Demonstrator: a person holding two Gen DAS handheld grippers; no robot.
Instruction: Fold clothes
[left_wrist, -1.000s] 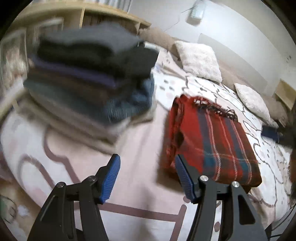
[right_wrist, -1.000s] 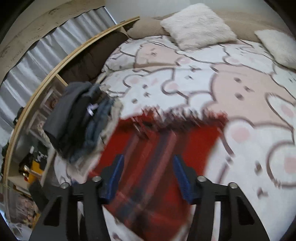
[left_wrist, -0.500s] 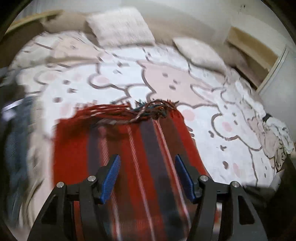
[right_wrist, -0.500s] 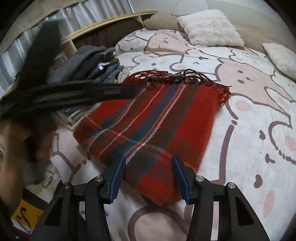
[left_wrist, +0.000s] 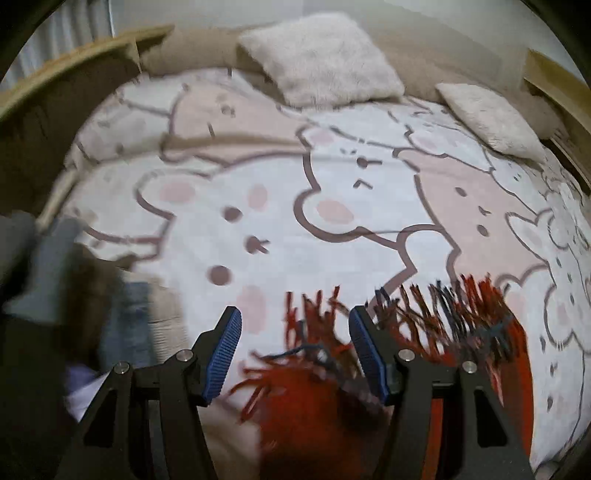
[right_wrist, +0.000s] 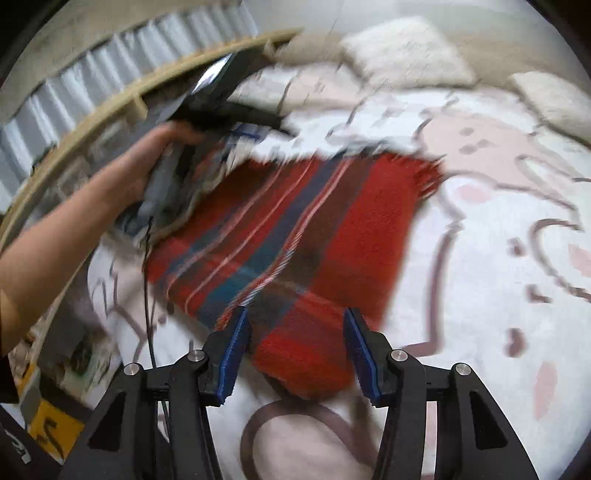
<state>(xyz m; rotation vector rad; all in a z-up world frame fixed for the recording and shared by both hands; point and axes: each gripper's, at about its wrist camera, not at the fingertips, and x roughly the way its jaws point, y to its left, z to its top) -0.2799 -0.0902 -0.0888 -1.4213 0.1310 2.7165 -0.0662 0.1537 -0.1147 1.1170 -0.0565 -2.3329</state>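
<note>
The folded red tartan wool blanket (right_wrist: 295, 236) looks soft, thick and floppy; its near corner, low in the frame, suits gripping. The left claw (left_wrist: 295, 354) and the right claw (right_wrist: 293, 350) stand apart, empty.

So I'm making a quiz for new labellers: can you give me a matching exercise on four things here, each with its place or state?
Things:
1. red plaid blanket
2. fluffy white pillows
3. stack of folded clothes
4. right gripper

Place or state:
A. at the far end of the bed
B. open, over the blanket's near corner
C. folded flat, fringe at its far end
D. left of the blanket

Pairs: 1-C, 2-A, 3-D, 4-B
</note>
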